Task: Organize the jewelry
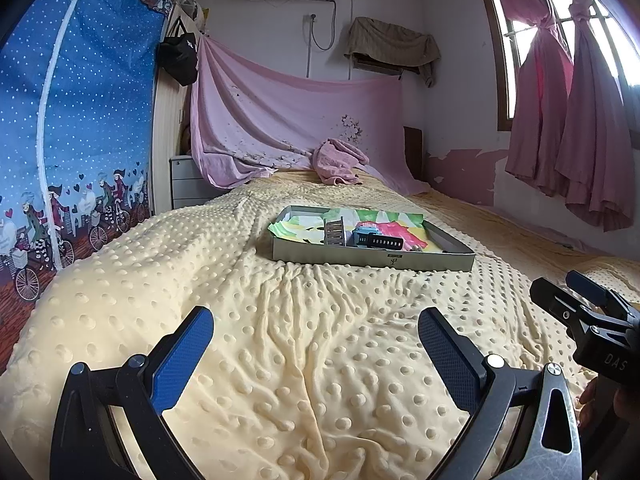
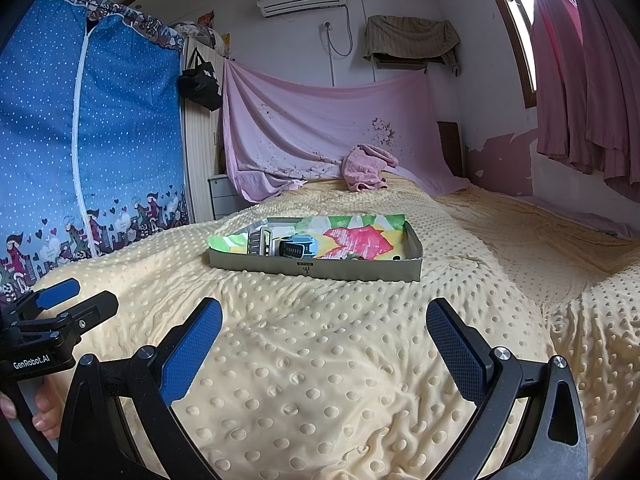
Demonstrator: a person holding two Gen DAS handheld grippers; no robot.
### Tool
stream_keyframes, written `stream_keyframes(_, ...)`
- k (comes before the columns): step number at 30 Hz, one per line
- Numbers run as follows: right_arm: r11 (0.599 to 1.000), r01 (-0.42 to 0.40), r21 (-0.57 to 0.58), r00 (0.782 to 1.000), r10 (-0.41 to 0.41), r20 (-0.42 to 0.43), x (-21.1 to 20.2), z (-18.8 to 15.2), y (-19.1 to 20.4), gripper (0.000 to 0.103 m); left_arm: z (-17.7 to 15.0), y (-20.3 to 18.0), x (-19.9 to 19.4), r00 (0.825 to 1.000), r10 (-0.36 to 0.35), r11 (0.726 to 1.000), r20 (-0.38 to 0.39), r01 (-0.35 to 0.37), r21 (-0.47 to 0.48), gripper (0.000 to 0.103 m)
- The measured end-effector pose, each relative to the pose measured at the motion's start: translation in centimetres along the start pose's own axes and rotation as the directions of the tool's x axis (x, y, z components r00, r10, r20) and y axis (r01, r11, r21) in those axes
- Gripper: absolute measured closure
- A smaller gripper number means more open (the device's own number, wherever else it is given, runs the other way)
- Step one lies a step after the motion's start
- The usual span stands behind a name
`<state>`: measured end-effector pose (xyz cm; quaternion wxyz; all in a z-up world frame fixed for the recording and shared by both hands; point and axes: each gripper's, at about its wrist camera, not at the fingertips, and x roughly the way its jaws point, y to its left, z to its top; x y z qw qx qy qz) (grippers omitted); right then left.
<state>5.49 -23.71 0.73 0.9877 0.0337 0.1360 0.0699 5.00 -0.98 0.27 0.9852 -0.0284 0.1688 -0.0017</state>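
Observation:
A shallow grey box (image 1: pixel 372 259) (image 2: pixel 316 270) lined with bright patterned paper lies on the yellow dotted blanket, mid-bed. Inside it stand a small grey rack (image 1: pixel 335 233) (image 2: pixel 260 242) and a blue case with a black insert (image 1: pixel 376 240) (image 2: pixel 295 247). Small items near the box's right side are too small to make out. My left gripper (image 1: pixel 316 340) hovers open above the blanket, well short of the box. My right gripper (image 2: pixel 324 336) is likewise open with nothing between its fingers. Each gripper shows at the edge of the other's view: right gripper (image 1: pixel 576 300), left gripper (image 2: pixel 76 298).
A crumpled pink towel (image 1: pixel 340 162) (image 2: pixel 368 166) lies at the head of the bed below a hung pink sheet. A blue fabric wardrobe (image 1: pixel 76 128) and a grey drawer unit (image 1: pixel 188 184) stand to the left. Pink curtains (image 1: pixel 572 120) hang at the right. A hand (image 2: pixel 44 408) holds the left gripper.

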Motion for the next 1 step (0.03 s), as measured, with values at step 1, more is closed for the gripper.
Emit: stream_keyframes(1,1.0,0.0,0.0,1.0,0.0,0.0,0.0,0.02,0.0,0.003,-0.01,-0.02,-0.02,1.0,0.001,1.0,0.0,-0.001,0.0,0.0)
